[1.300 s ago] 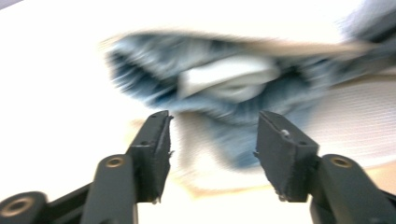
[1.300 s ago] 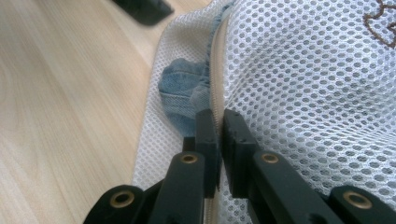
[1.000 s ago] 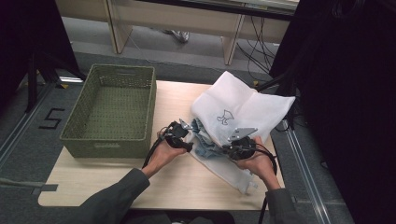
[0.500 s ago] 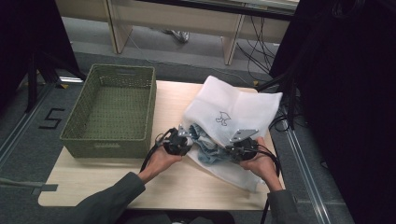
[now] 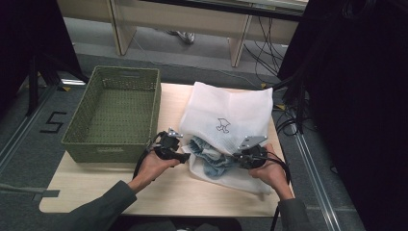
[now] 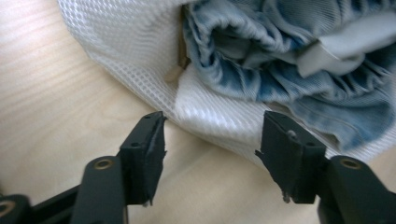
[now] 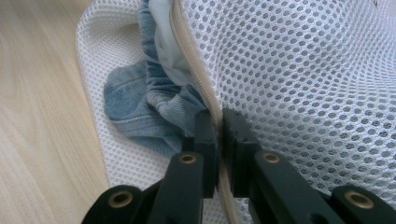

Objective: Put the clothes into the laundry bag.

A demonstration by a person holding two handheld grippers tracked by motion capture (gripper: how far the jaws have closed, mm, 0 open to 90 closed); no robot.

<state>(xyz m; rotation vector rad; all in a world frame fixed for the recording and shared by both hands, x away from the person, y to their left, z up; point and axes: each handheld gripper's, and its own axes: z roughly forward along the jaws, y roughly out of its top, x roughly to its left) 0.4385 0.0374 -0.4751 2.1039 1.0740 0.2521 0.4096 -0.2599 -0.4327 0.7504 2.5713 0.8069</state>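
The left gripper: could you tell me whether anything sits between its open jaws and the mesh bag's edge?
Nothing visible does. The left gripper is open with only bare table before the mesh bag, whose lower edge lies just beyond the jaw tips. The denim bulges out past that edge.

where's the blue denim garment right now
In the high view the blue denim garment sits in the mouth of the white mesh laundry bag, between the left claw and right claw.

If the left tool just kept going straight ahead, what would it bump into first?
Probably the white mesh bag: its lower edge lies just past the open left tool, between the jaws. Right behind that edge sits the blue denim garment in the bag's mouth. The exact gap is hard to judge.
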